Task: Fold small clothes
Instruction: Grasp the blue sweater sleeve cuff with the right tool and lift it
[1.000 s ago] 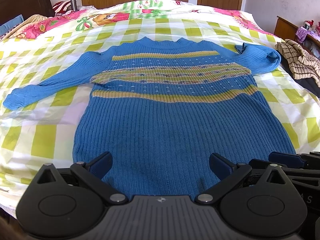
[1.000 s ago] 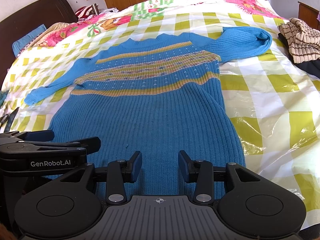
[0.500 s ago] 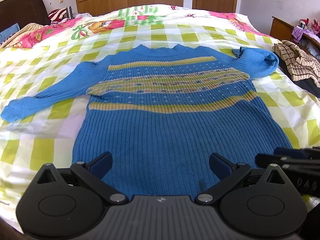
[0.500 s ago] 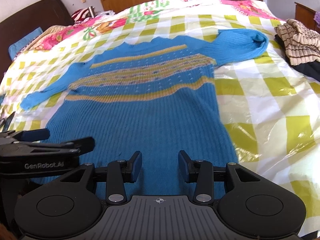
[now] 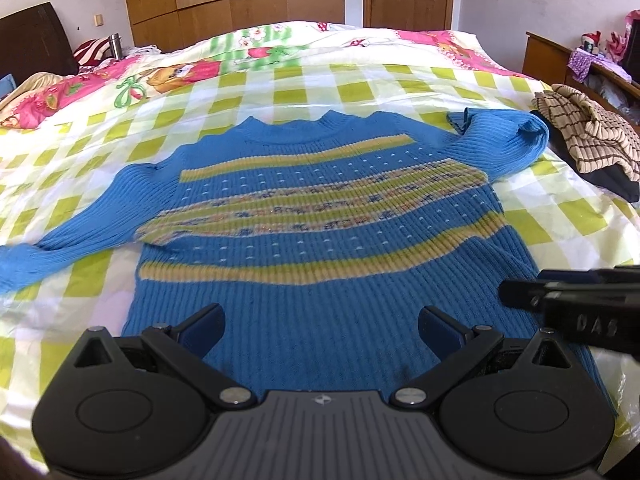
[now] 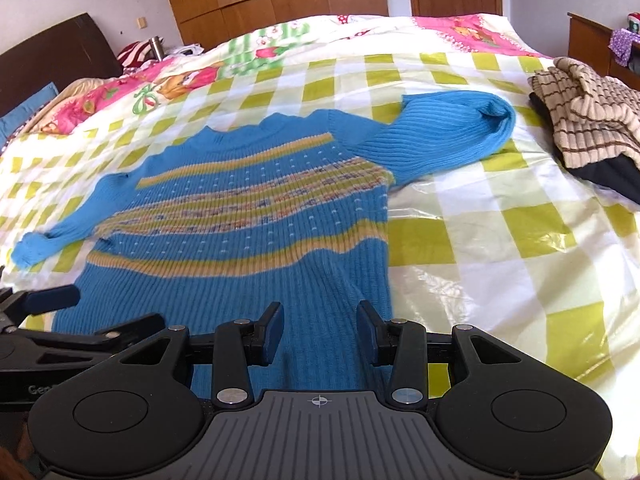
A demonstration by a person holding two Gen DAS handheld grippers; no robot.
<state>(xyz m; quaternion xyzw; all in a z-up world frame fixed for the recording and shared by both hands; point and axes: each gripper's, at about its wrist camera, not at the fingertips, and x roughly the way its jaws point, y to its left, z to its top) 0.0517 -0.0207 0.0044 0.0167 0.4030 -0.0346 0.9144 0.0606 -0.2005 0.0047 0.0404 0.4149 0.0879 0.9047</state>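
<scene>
I hold my left tool and right tool open and empty just above the blue sweater's hem, spread flat on the bed.

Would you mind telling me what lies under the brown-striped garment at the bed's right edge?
A dark garment shows beneath the striped garment; how far it extends underneath is covered.
</scene>
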